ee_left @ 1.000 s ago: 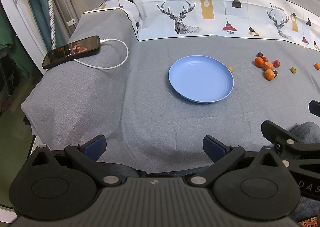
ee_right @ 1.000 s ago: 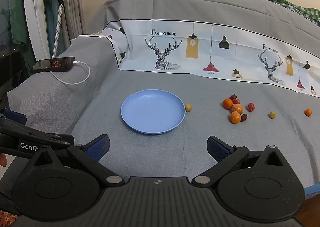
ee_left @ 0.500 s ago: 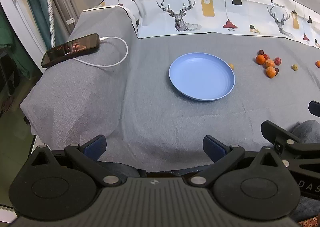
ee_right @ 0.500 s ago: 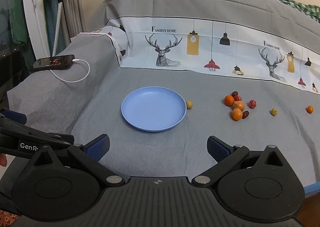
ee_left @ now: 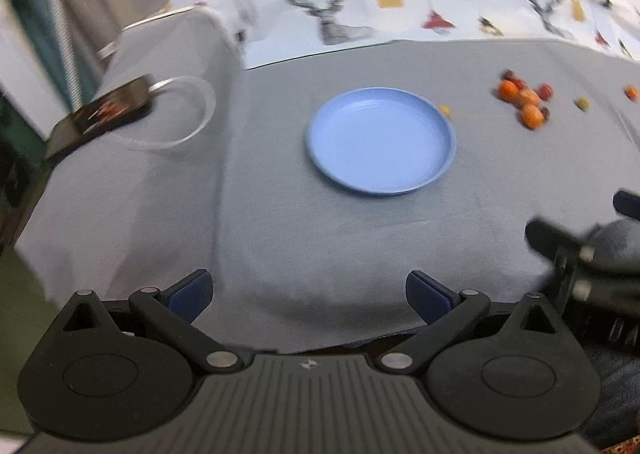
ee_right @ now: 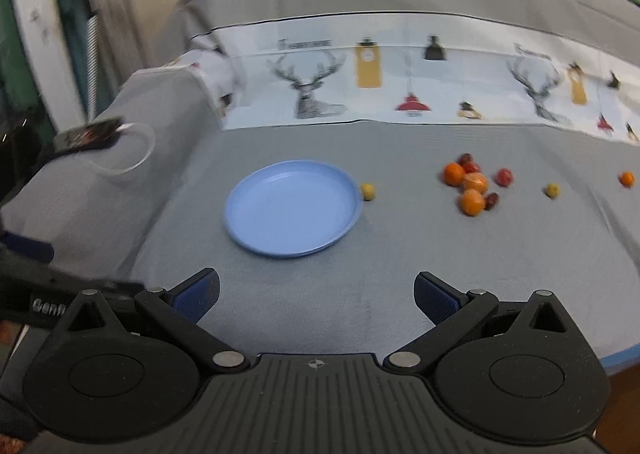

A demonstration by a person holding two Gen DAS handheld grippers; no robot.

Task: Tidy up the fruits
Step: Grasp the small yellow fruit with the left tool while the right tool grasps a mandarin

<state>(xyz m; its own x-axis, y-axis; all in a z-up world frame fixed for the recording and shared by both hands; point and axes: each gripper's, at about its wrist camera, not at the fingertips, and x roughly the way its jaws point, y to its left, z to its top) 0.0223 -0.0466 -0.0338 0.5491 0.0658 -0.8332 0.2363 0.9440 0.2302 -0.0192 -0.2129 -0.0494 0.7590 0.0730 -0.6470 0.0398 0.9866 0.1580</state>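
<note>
Left wrist: left gripper (ee_left: 308,292) spread, holding nothing; view now motion-blurred, blue plate (ee_left: 381,141) sits lower in frame than before.
Right wrist: right gripper (ee_right: 316,296) spread, holding nothing; fruits (ee_right: 472,183) larger, still right of the plate (ee_right: 294,207) on grey cloth (ee_right: 400,254).

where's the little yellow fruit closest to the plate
In the right wrist view, the small yellow fruit lies on the grey cloth just off the blue plate's right rim, left of the orange cluster.
</note>
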